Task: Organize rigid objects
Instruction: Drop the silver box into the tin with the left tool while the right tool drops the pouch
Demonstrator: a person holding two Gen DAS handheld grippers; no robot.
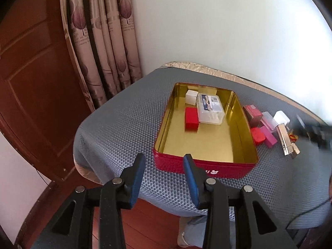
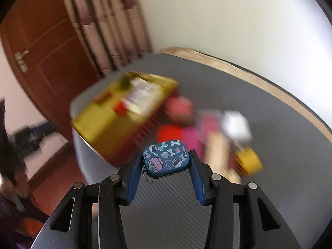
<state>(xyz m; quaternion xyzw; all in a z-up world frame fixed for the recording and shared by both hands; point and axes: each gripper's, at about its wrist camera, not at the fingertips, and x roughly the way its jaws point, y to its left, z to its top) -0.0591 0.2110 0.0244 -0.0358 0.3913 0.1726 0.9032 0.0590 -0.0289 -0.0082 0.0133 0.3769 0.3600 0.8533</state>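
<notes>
A red tin [image 1: 207,167] with a gold inside stands on the grey mat [image 1: 120,128]. In it lie a white box [image 1: 191,97], a clear plastic box [image 1: 210,109] and a red box [image 1: 191,122]. Right of the tin are a dark red box [image 1: 252,113], a pink box [image 1: 269,140], a white-capped bottle [image 1: 280,120] and a gold piece [image 1: 287,141]. My left gripper [image 1: 164,156] hovers open and empty before the tin's near wall. My right gripper [image 2: 166,155] is shut on a small blue case [image 2: 166,160] printed with bones, above the blurred tin [image 2: 99,128] and pile.
A patterned curtain [image 1: 103,41] and a brown wooden door [image 1: 31,72] stand left of the table, and a pale wall [image 1: 228,20] runs behind it. A person's trouser leg [image 1: 193,232] shows under the near edge. A dark cable [image 1: 307,213] crosses the mat at the right.
</notes>
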